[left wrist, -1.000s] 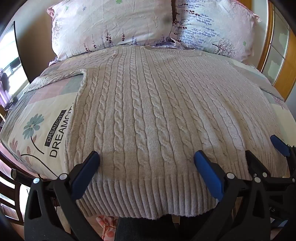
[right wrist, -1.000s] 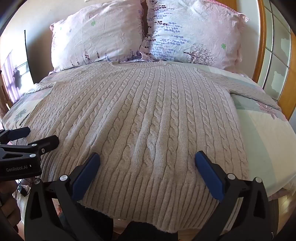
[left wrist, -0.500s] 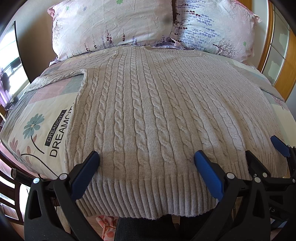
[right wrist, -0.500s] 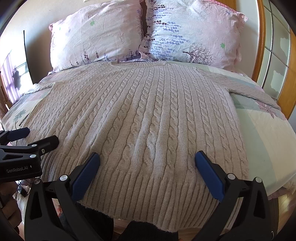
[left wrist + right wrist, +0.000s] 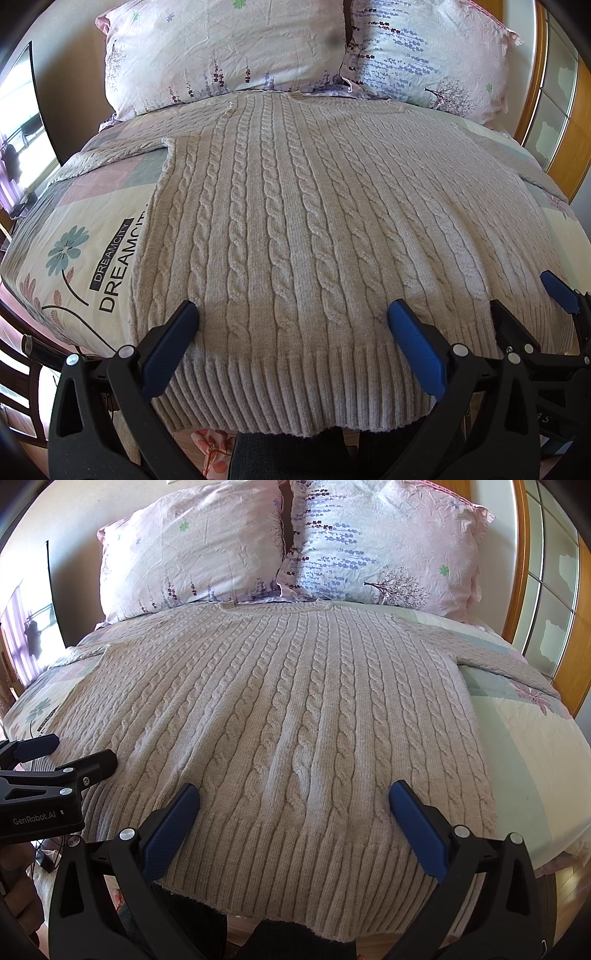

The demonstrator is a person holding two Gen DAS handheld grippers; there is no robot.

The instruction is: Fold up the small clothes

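Sweater (image 5: pixel 295 236) front and centre, a pale cable-knit spread flat across the bed (image 5: pixel 85 236), filling the middle of both wrist views, its neck up against the two pillows at the top of the frame and its ribbed hem hanging over the near bed edge at the bottom. Far left of the left wrist view, printed bedspread with a blue flower and the word DREAMCITY (image 5: pixel 114 266) beside the sweater's side seam. Moving right, the left hand-held gripper (image 5: pixel 291 317) sits low over the hem, fingers spread wide, nothing pinched between them. Further right, at lower right of that view, the right hand-held gripper (image 5: pixel 524 295) pokes in; in its own view (image 5: pixel 295 801) it is spread wide too, blue fingertips resting just above the ribbing, holding nothing. Left pillow (image 5: pixel 192 550) and right pillow (image 5: pixel 388 542) lean together at the headboard.
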